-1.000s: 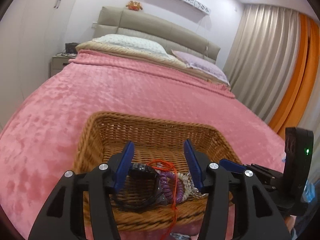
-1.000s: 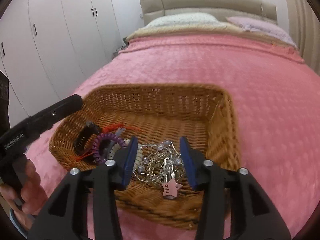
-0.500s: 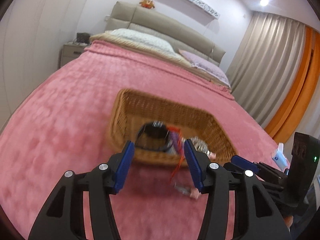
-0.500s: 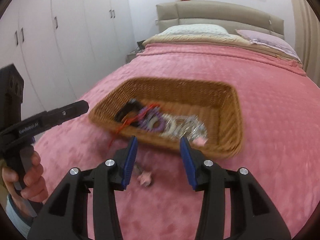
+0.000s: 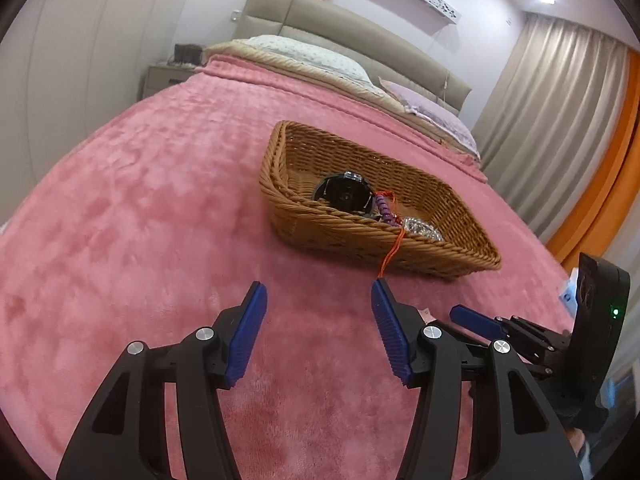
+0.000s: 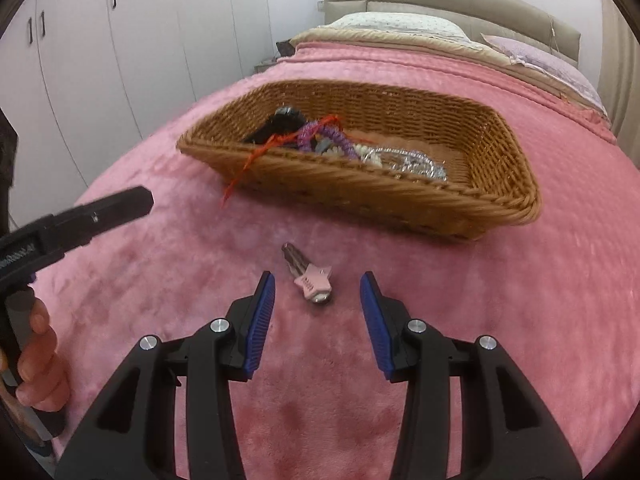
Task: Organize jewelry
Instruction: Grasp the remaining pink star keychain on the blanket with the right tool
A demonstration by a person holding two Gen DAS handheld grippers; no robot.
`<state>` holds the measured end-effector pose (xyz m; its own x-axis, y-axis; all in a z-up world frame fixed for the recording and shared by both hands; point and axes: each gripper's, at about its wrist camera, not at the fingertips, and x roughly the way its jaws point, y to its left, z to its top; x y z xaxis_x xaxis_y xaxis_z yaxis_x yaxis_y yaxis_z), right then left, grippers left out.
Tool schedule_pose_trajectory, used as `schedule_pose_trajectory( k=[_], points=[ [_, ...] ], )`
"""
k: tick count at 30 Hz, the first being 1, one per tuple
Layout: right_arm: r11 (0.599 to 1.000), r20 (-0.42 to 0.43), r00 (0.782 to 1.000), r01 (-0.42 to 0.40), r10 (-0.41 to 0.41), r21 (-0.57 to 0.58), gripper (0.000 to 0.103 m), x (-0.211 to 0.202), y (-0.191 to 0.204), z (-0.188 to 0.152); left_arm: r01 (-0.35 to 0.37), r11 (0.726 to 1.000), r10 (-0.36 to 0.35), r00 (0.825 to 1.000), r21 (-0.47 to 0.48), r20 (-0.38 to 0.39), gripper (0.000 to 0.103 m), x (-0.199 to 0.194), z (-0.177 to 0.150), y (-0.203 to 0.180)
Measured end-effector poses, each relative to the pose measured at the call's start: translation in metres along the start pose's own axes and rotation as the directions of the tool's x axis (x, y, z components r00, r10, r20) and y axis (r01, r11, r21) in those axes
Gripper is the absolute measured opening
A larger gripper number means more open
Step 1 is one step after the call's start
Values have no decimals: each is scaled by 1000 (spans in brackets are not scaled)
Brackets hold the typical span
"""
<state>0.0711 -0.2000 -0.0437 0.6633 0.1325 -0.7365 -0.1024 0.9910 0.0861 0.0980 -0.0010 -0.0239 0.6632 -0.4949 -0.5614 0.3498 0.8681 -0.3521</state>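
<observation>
Spreading wide, blue ribbed pads apart and pinching nothing: the right gripper (image 6: pixel 317 292) at lower centre of the right wrist view, framing a pink star hair clip (image 6: pixel 310 278) lying loose on the pink blanket (image 6: pixel 520 320), apart from either pad; probably lining up for a pickup, since this one piece is sitting outside the container. Gaping just as wide and likewise holding nothing: the left gripper (image 5: pixel 318 300) at lower centre of the left wrist view, hovering over bare blanket, seemingly keeping out of the way. Sitting beyond the clip, across the middle of both frames: the wicker basket (image 6: pixel 500 196), gathering the rest of the jewelry near its front wall. Leaning against the inner wall: a black wristwatch (image 5: pixel 345 195), dial facing the left camera. Trailing over the rim and down onto the blanket: a red cord (image 6: pixel 246 166), likely snagged there rather than placed. Coiling next to it: a purple spiral band (image 6: pixel 334 140), then pale beads and a silvery chain tangle (image 6: pixel 408 162), too blurred for separating piece from piece. Hiding behind the left gripper's right finger in the left wrist view: nearly all of the clip. Cutting off at the left edge of the right wrist view: the hand gripping the left tool's handle.
</observation>
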Motion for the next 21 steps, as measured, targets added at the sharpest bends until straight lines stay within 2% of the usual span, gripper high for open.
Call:
schedule_pose_trajectory(
  k=[5, 11, 17, 18, 21],
  points=[
    [1000, -45, 999, 18, -18, -9, 41, 12, 2, 0, -53, 996, 54, 999, 67, -10, 53, 6, -5, -12],
    [1000, -85, 996, 2, -2, -3, 45, 24, -1, 3, -42, 996, 44, 999, 76, -20, 53, 8, -5, -13],
    [999, -85, 996, 33, -36, -32, 46, 27, 5, 3, -36, 996, 37, 999, 88, -15, 53, 8, -5, -14],
    [999, -82, 996, 33, -35, -31, 46, 27, 5, 3, -38, 995, 40, 999, 95, -15, 53, 8, -5, -16],
    [999, -72, 997, 39, -41, -34, 33, 25, 6, 3, -41, 993, 43, 999, 107, -12, 53, 9, -5, -19]
  ],
)
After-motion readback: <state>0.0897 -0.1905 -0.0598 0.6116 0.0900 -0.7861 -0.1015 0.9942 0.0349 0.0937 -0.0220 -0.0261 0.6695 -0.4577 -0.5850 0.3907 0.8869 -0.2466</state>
